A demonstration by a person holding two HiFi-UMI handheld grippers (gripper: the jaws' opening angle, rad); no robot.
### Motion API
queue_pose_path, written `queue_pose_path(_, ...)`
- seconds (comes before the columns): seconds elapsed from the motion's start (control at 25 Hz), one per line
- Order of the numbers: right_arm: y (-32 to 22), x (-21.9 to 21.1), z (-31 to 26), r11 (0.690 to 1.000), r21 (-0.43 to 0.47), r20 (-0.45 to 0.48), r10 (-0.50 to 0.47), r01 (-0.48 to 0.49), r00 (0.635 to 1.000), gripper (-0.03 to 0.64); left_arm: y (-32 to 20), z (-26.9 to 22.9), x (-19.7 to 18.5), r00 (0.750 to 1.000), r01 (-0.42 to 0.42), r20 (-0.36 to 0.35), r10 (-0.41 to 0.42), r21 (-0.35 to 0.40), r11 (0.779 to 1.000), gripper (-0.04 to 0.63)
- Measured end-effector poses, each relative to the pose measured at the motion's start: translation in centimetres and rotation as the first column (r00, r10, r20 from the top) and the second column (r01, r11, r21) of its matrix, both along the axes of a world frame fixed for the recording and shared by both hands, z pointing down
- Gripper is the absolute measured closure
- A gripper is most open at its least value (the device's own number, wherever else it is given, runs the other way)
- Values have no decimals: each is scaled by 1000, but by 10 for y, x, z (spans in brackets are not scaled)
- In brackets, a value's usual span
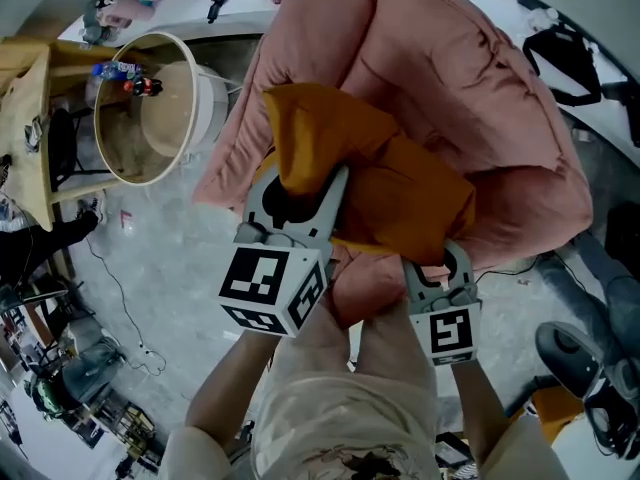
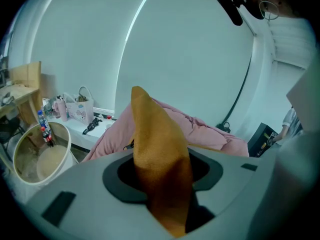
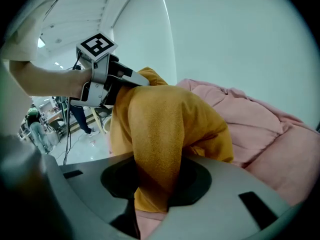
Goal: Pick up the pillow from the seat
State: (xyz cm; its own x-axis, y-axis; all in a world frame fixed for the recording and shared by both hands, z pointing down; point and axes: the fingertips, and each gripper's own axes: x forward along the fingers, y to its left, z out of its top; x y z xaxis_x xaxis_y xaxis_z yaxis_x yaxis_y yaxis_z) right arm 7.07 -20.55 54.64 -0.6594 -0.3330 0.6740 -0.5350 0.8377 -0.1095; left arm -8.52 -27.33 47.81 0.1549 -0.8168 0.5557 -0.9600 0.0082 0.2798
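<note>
Tongs in both hands are clenched on one mustard-yellow pillow (image 1: 390,183), which sits bunched at the centre of the head view, in front of a pink padded seat (image 1: 470,78) that fills the upper right of the frame. The left tongs (image 1: 300,196) grasp the pillow's left end; in the left gripper view a tall fold of the yellow fabric stands up between the two jaws, pinched where they meet. The right tongs (image 1: 437,266) hold the pillow's lower right edge, and the right gripper view shows a thick fold of the same fabric squeezed between those jaws, with the pink seat just behind and below it. Whether the pillow's underside touches the seat cannot be told. In the right gripper view the left tongs appear at upper left, biting the far end of the pillow. A round pale tub (image 1: 195,98) stands on the grey speckled floor (image 1: 150,258) at the upper left of the head view, beside the seat. The person's bare forearms reach in from the bottom edge.
</note>
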Motion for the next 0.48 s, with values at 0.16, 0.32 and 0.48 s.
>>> queue_pose_path(0.16,11,7,-21,999,28,32,-18,18,999,472,18,-28,6,999,30,28,-30,30,999,391)
queue_pose_path(0.32,16,10,-44,997,60,61,-55,51,997,472,33,-59,10,995,75,56,-78,65,995,391)
queue_pose_path(0.48,24,6,-68,992,95,111,-99,88,989,472,52,-94,9,987,116,95,-127,114,987,391)
